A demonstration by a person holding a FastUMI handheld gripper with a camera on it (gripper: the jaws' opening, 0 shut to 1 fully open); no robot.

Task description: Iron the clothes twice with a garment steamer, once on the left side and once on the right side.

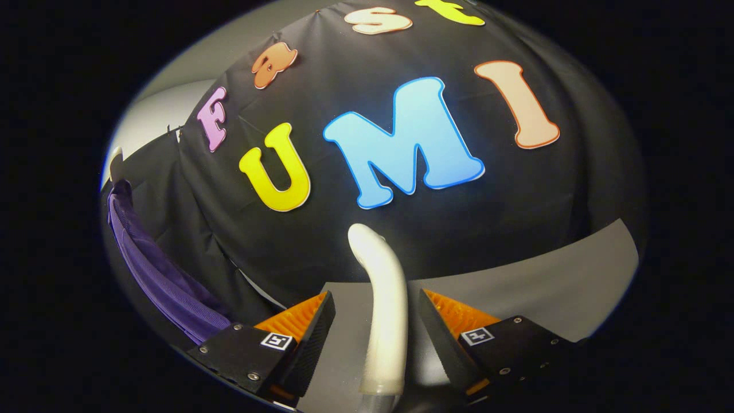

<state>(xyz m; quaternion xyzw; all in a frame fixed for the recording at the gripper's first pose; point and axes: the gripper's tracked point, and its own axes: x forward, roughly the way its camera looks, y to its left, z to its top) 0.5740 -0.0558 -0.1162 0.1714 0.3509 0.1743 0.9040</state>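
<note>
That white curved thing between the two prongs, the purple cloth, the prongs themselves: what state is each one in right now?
Steamer handle: upright between the fingers, gaps showing either side, not gripped.
Gripper: open around the handle.
Purple garment: hanging off to the left, away from the fingers, not touched.

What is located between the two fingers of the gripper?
In the gripper view, the white curved plastic handle of the garment steamer stands between the gripper's open fingers; a gap shows on each side, so neither finger presses on it.
</note>
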